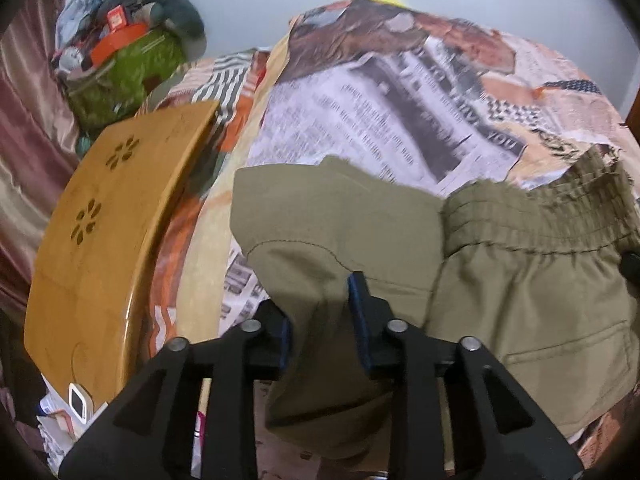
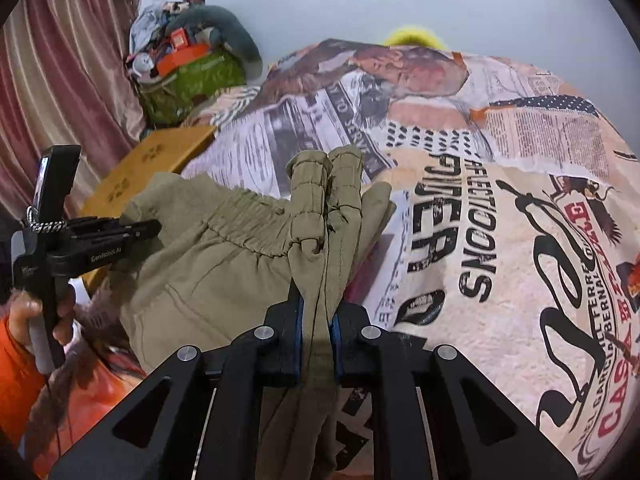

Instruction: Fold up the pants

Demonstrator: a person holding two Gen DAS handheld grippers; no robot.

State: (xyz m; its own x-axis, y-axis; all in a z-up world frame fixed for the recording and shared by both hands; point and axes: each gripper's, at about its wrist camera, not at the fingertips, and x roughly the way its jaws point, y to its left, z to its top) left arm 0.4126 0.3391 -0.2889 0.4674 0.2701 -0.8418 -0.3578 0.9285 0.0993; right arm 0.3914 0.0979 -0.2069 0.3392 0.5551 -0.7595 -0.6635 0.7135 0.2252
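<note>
A bed covered by a printed blanket [image 2: 500,240], its collage of newspaper columns, bold black lettering and orange patches spread across the whole surface. Olive-green pants [image 1: 520,280] lie partly on the blanket, their gathered elastic waistband [image 1: 532,216] resting on the newsprint pattern. Beside them, at the bed's left edge, sits a wooden lap tray [image 1: 100,240] with flower-shaped cut-outs. A green bag [image 2: 192,84] heaped with clothes stands at the far corner by the wall.
</note>
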